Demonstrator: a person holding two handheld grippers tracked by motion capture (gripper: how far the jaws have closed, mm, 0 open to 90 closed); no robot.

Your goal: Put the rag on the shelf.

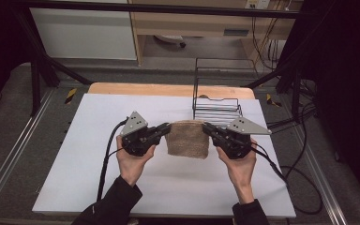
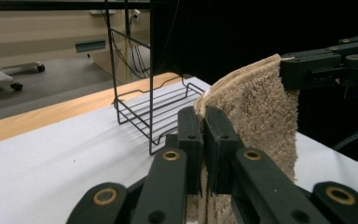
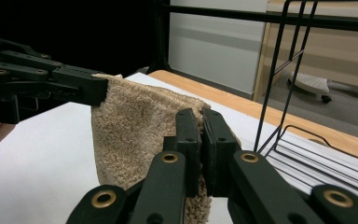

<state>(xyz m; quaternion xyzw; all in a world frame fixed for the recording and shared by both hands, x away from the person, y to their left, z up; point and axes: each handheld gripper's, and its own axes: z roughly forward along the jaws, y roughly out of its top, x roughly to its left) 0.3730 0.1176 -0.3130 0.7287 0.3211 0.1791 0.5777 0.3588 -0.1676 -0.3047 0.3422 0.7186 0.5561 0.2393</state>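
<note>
High view downward; both gripper views close, level, sharing towel [image 1: 187,139].

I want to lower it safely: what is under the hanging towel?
Under the towel, held up by the left gripper and right gripper, lies bare white table. The patch straight below is covered in the high view; the wire rack stands behind.

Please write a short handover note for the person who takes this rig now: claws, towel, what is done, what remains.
Left claw: shut on the towel's left top corner.
Right claw: shut on its right top corner.
Towel: beige, folded, hanging between the claws above the white table.
Wire rack: stands behind the towel, nothing in it.
Done: towel gripped and off the table.
Left: probably to place the towel in the rack, then release both claws.
</note>
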